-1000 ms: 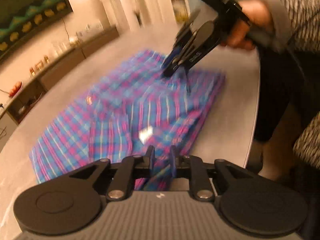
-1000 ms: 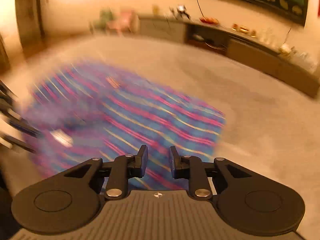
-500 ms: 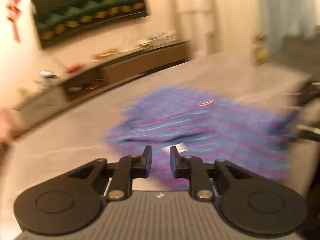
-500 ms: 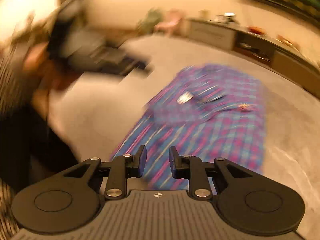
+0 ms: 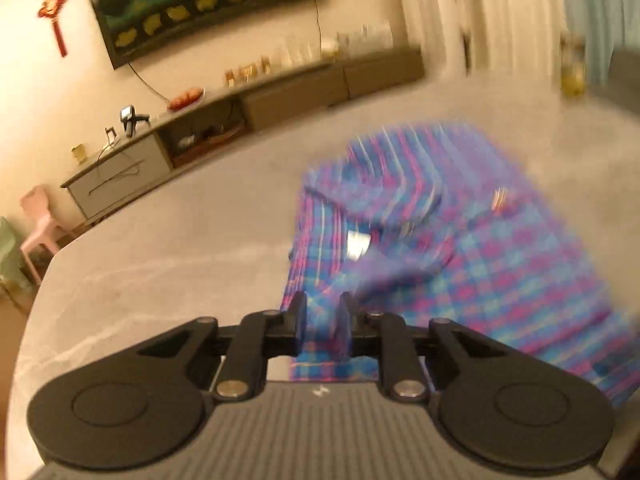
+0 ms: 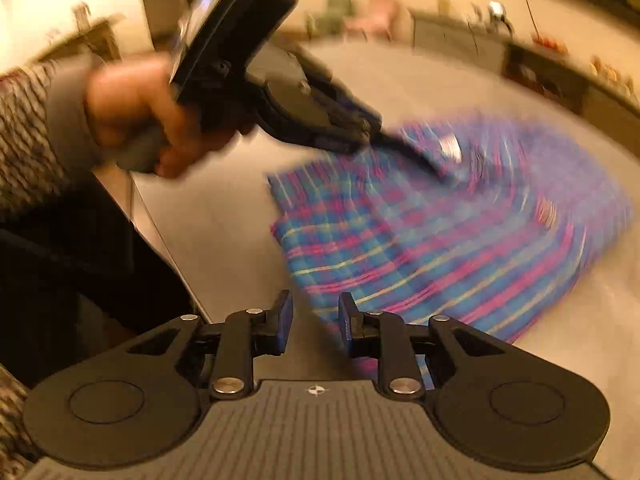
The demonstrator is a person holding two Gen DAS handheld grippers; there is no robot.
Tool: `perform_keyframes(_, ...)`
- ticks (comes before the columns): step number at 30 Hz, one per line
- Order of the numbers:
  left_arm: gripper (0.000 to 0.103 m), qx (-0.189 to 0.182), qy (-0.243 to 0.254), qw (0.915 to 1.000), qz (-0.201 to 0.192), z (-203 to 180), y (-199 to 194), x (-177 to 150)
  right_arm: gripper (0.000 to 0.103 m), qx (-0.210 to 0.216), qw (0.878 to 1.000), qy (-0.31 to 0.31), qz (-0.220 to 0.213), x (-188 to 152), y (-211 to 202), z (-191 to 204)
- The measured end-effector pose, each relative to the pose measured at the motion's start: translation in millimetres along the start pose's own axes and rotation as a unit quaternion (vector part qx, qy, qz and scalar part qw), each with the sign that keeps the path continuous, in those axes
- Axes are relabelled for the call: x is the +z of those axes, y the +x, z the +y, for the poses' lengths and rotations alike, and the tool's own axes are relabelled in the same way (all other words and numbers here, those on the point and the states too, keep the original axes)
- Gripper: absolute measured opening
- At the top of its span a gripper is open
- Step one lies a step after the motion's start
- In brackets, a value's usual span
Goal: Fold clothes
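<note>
The plaid shirt (image 5: 460,248) is lying spread on the grey surface (image 5: 180,240), partly doubled over itself, with a raised fold and a small white label (image 5: 358,243) showing near its middle. The picture is smearing with motion, so the exact creases are hard to read.

The left claw (image 5: 322,322) is sitting low at the near edge of the cloth, its fingers close together with plaid showing in the narrow gap; whether it is pinching the hem or only hovering over it, I cannot tell. From the other side, that same claw is reaching in over the shirt near the label, carried in a hand (image 6: 136,116) with a knitted sleeve (image 6: 28,132) behind it.

The right claw (image 6: 312,320) is hanging above the near corner of the shirt, fingers parted a little, holding nothing; bare surface and a strip of plaid are showing between them.

My guess is both claws are working the same near edge so a layer can be carried across. A long cabinet (image 5: 280,88) is running along the wall behind.
</note>
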State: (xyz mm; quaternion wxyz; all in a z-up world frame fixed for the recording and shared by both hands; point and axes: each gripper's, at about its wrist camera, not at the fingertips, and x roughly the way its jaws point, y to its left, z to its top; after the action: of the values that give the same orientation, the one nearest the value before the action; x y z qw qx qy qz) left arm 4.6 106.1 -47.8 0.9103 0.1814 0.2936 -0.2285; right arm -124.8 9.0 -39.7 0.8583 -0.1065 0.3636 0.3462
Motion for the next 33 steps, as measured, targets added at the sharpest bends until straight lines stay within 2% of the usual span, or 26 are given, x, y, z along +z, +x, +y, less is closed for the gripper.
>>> perform_keyframes(2,0.024,-0.055,0.003,0.9984,-0.011,-3.8,-9.8,-3.1,0.032,-0.025,0.999,0.016,-0.03,24.0,-5.4,-33.6)
perform_keyframes(3,0.024,-0.06,0.013,0.9981,0.0,-8.5,-4.7,-6.7,0.032,-0.054,0.998,0.02,-0.032,33.4,-0.6,-57.4)
perform_keyframes(6,0.024,-0.036,0.029,0.9979,0.045,-12.4,16.3,-19.3,0.032,-0.142,0.989,0.026,-0.017,47.4,29.5,-136.1)
perform_keyframes(8,0.024,-0.008,0.018,0.9971,0.074,0.0,31.1,-27.6,0.032,-0.166,0.985,0.036,0.002,41.4,52.3,-178.9)
perform_keyframes(10,0.023,0.018,0.01,0.9965,0.081,14.2,31.0,-29.5,0.032,-0.17,0.984,0.051,0.011,27.9,68.5,-207.2)
perform_keyframes(11,0.023,0.038,0.006,0.9958,0.083,20.6,29.1,-29.4,0.039,-0.173,0.983,0.06,0.01,20.7,67.8,-214.9)
perform_keyframes(12,0.019,0.048,-0.005,0.9956,0.08,29.0,25.1,-28.9,0.04,-0.166,0.982,0.089,0.007,18.3,60.3,-225.2)
perform_keyframes(13,0.019,0.043,-0.021,0.9963,0.071,36.8,19.4,-27.1,0.039,-0.172,0.979,0.108,0.006,20.9,52.2,-230.8)
perform_keyframes(14,0.019,0.03,-0.034,0.9975,0.055,40.4,12.3,-23.2,0.039,-0.181,0.976,0.124,0.004,24.5,44.3,-234.9)
perform_keyframes(16,0.02,-0.014,-0.033,0.9992,0.019,34.5,-0.1,-13.4,0.039,-0.176,0.978,0.105,-0.039,40.0,31.5,-225.8)
perform_keyframes(18,0.022,-0.061,-0.008,0.9981,0.006,17.3,-6.5,-8.6,0.04,-0.161,0.98,0.084,-0.08,55.8,26.5,-216.8)
perform_keyframes(20,0.024,-0.089,0.022,0.9956,0.018,1.7,4.9,-10.3,0.041,-0.141,0.985,0.062,-0.079,63.5,42.6,-214.4)
perform_keyframes(23,0.023,-0.1,0.057,0.9917,0.058,-8.8,31.2,-17.0,0.04,-0.144,0.989,0.021,-0.025,62.8,96.3,-226.9)
perform_keyframes(26,0.03,-0.078,0.043,0.9938,0.066,8.8,47.9,-14.3,0.043,-0.132,0.988,0.075,-0.012,53.2,109.1,-255.6)
perform_keyframes(27,0.029,-0.033,0.061,0.9954,0.066,11.4,54.5,-10.5,0.043,-0.136,0.986,0.091,0.002,54.9,107.8,-259.9)
perform_keyframes(28,0.029,0.025,0.088,0.9937,0.065,13.1,63.2,-7.3,0.043,-0.146,0.986,0.08,0.02,55.4,106.9,-257.1)
perform_keyframes(30,0.013,0.101,0.086,0.9875,0.085,27.0,83.7,3.1,0.044,-0.152,0.986,0.05,0.053,54.3,105.5,-243.1)
perform_keyframes(31,0.012,0.102,0.062,0.9893,0.083,36.3,83.9,8.7,0.044,-0.144,0.986,0.043,0.069,51.9,94.9,-240.0)
perform_keyframes(32,0.014,0.09,0.03,0.9926,0.076,46.1,79.8,14.5,0.045,-0.133,0.988,0.032,0.075,50.1,84.8,-234.0)
perform_keyframes(33,0.015,0.073,0.022,0.9944,0.072,46.2,77.0,14.1,0.045,-0.123,0.989,0.02,0.079,48.7,75.4,-227.1)
